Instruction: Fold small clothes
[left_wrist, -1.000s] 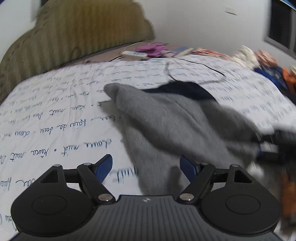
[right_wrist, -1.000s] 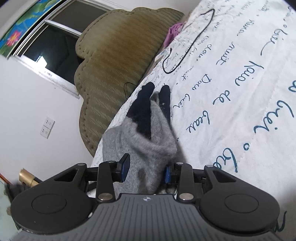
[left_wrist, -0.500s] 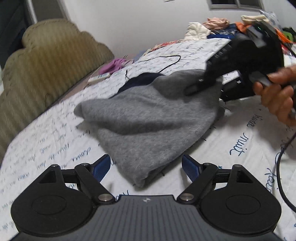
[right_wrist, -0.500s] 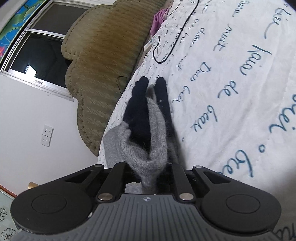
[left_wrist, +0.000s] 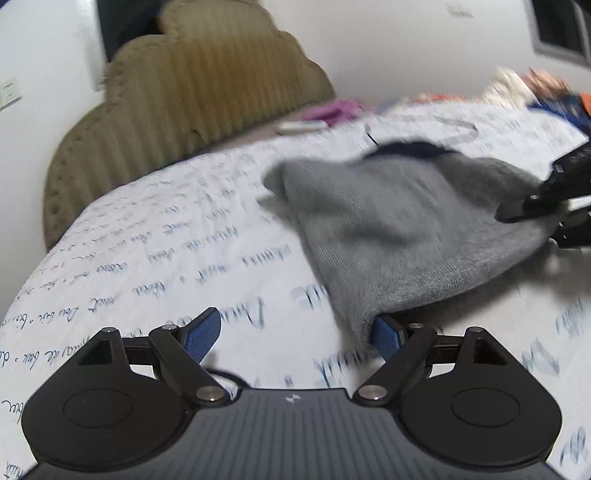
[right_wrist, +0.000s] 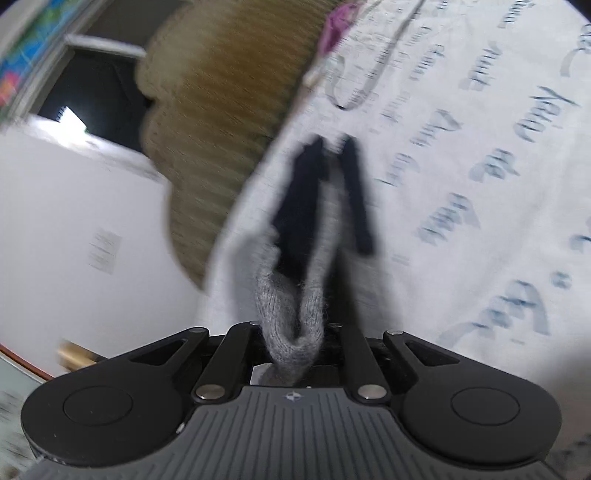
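My right hand-held gripper (right_wrist: 291, 332) stays clamped on the grey garment (left_wrist: 406, 221), lying on the bed (left_wrist: 166, 258) toward one o'clock. My left hand-held gripper (left_wrist: 295, 332), still wide, has slid to its near corner, so I judge the grab comes next.

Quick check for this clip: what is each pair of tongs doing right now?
Left tongs: open, holding nothing; gray garment edge lies against one pad.
Right tongs: closed on the gray garment.
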